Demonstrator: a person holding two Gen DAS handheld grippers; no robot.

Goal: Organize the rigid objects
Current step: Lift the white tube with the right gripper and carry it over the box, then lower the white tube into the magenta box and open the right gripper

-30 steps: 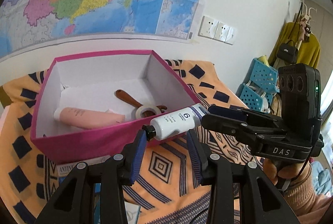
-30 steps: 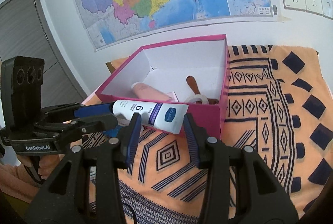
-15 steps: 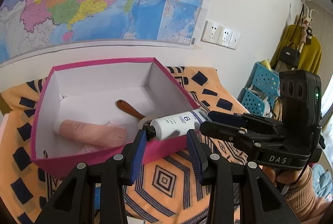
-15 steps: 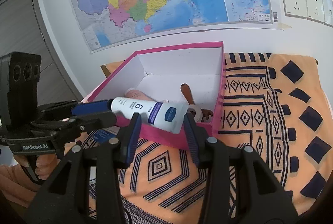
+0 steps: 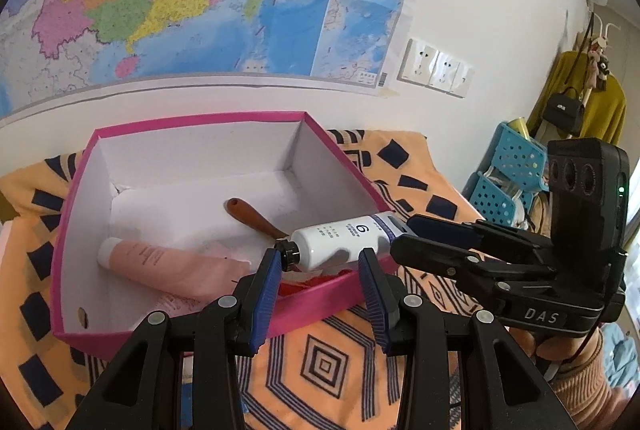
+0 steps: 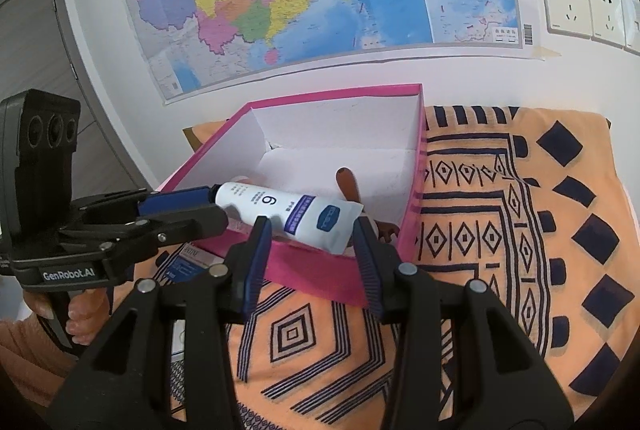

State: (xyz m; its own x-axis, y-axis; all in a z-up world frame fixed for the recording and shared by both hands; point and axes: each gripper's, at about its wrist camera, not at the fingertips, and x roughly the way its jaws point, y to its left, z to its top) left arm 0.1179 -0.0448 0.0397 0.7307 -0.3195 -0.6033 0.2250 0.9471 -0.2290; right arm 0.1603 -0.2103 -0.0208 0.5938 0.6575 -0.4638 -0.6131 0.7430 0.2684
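Note:
A white tube with a black cap and a "6" on its label hangs level over the near right corner of the open pink box. My left gripper is shut on its cap end. My right gripper is shut on its flat tail end. Each gripper shows in the other's view: the right gripper comes in from the right, the left gripper from the left. Inside the box lie a pink tube and a brown wooden handle, its far end hidden behind the white tube.
The box rests on an orange cloth with dark patterns, against a wall with a map. A blue and white carton sticks out under the box's near left corner. Blue plastic baskets and hanging clothes stand at the far right.
Both grippers have carried the white tube forward together, from in front of the box's near wall to above its near rim. Neither grip has changed.

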